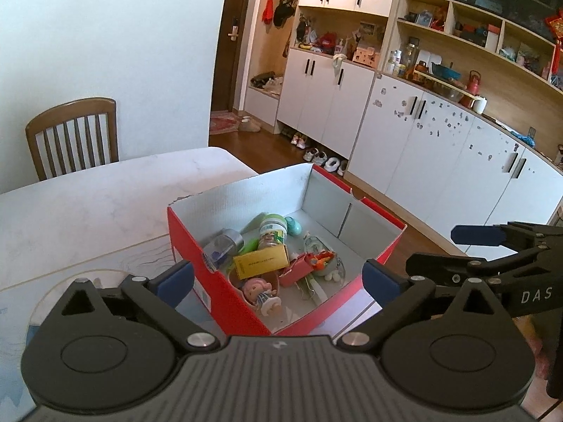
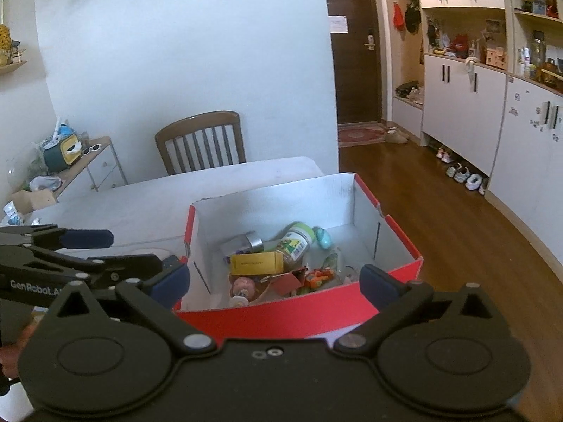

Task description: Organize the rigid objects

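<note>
1. We held the left gripper (image 1: 278,276) and right gripper (image 2: 274,279) with jaws wide apart, gripping nothing.
2. The small objects, a yellow carton (image 1: 262,263) among them, lay inside the red box (image 2: 299,313) on the table (image 1: 88,204).

At the bottom of the frame the right claw (image 2: 274,277) stands wide apart with nothing between its blue pads (image 2: 374,283). Just beyond them, in the centre, a red box (image 2: 299,316) with a white inside sits on the pale desk (image 2: 140,207). In it lie a yellow carton (image 2: 257,263), a green-lidded jar (image 2: 295,241), a roll of silver tape (image 2: 251,242), a teal egg-shaped thing (image 2: 323,237) and a small doll (image 2: 242,286). The left claw (image 2: 119,249) enters at lower left, also spread. A wooden chair (image 2: 202,140) stands behind the desk.
</note>
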The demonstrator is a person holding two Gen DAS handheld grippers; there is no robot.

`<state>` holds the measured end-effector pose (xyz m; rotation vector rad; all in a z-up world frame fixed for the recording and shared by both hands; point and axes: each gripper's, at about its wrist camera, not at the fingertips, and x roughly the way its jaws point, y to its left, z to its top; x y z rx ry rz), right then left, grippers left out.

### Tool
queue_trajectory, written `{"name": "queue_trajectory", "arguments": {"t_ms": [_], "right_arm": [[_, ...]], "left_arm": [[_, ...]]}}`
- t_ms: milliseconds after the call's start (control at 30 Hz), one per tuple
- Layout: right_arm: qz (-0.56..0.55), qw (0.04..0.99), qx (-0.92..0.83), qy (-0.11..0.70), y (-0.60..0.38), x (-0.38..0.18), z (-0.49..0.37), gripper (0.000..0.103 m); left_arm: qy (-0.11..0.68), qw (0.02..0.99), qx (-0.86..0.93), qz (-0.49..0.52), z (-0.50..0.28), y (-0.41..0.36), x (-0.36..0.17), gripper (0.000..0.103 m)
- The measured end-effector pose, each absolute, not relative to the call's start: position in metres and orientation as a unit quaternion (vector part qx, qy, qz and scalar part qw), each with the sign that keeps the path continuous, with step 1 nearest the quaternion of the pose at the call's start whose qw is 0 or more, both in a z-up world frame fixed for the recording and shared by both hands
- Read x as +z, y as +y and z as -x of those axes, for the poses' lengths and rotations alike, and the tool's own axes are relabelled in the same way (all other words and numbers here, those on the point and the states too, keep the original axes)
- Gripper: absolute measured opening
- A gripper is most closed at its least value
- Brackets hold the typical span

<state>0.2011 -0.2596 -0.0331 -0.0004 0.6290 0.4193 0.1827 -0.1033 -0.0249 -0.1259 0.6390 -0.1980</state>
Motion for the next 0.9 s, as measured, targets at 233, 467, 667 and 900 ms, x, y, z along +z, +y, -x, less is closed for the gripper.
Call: {"name": "queue_trajectory", "arguments": {"t_ms": [233, 467, 667, 900], "right_arm": [[0.002, 0.932, 0.189, 0.308, -0.259, -0.035, -0.19, 0.103], [-0.002, 0.936, 0.177, 0.303, -0.259, -0.032, -0.184, 0.103], [-0.003, 0.937, 0.175, 0.304, -0.258, -0.032, -0.181, 0.103], [-0.005, 0.935, 0.174, 0.308, -0.255, -0.032, -0.181, 0.103]], "left_arm": [[0.309, 0.941, -0.093, 0.102, -0.177, -0.085, -0.023, 0.102], [0.304, 0.944, -0.089, 0.091, -0.172, -0.084, -0.023, 0.102], [0.295, 0.95, -0.087, 0.057, -0.165, -0.093, -0.021, 0.102], [0.297, 0.95, -0.082, 0.043, -0.159, -0.093, -0.023, 0.102]]}}
